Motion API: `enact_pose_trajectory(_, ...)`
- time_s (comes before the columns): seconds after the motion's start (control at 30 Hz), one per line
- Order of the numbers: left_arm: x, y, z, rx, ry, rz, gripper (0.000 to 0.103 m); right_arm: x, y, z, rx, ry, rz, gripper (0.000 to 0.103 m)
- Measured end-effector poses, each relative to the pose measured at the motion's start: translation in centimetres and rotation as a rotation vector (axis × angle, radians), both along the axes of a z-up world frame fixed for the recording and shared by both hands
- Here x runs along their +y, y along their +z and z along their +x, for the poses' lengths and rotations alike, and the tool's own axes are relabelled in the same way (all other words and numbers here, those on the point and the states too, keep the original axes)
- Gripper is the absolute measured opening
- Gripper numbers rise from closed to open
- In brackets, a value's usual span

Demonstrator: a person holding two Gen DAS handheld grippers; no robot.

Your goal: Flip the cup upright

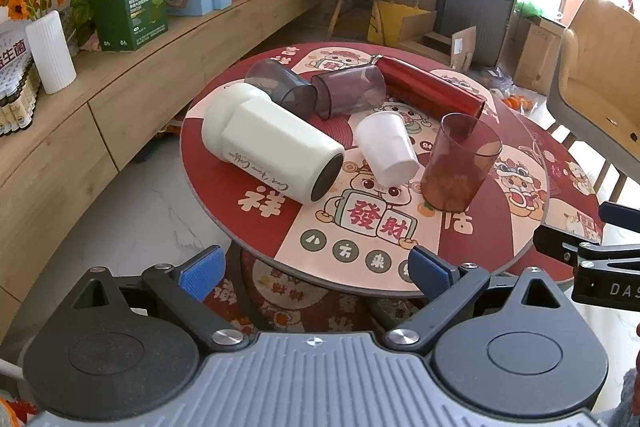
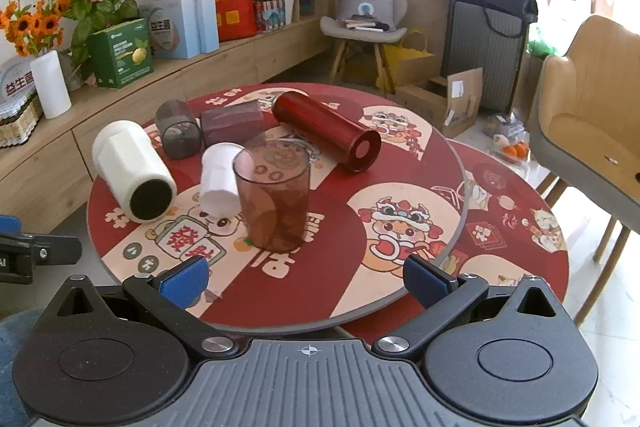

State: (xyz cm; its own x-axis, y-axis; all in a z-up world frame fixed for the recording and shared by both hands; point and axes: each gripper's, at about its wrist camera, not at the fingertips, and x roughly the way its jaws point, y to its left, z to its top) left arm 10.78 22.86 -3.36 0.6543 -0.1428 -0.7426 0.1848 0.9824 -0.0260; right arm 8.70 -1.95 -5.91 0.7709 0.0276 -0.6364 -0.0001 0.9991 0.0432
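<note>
A clear red-brown cup (image 1: 460, 163) (image 2: 272, 195) stands upright on the round red table (image 1: 248, 211) (image 2: 380, 155). A small white cup (image 1: 386, 149) (image 2: 219, 179) lies on its side beside it. A big white mug (image 1: 272, 143) (image 2: 132, 171), a grey cup (image 1: 282, 87) (image 2: 178, 133), a purple cup (image 1: 348, 89) (image 2: 232, 123) and a red flask (image 1: 430, 89) (image 2: 328, 135) also lie on their sides. My left gripper (image 1: 316, 269) and right gripper (image 2: 308, 277) are open and empty, both held back at the table's near edge.
A wooden shelf (image 1: 132, 67) with boxes, flowers and a white vase (image 1: 50, 53) runs along the left. A tan chair (image 2: 592, 107) stands at the right, with a lower red table (image 2: 512, 211) under it. A grey chair and bags are at the back.
</note>
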Motion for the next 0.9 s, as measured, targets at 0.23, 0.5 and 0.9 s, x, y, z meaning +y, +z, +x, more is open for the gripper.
enact_pose_trajectory(0.23,0.9,-0.3,-0.2,-0.002,0.006,0.02,0.099,0.9,0.4,-1.0,0.001,-0.01,-0.013,0.103)
enact_pose_trajectory(0.5,1.2,-0.2,-0.2,-0.007,0.009,0.023,0.099,0.8,0.6,-1.0,-0.005,-0.019,-0.022,0.103)
enact_pose_trajectory(0.9,1.6,-0.2,-0.2,-0.015,0.019,0.039,0.099,1.0,0.4,-0.9,0.004,-0.02,-0.02,0.103)
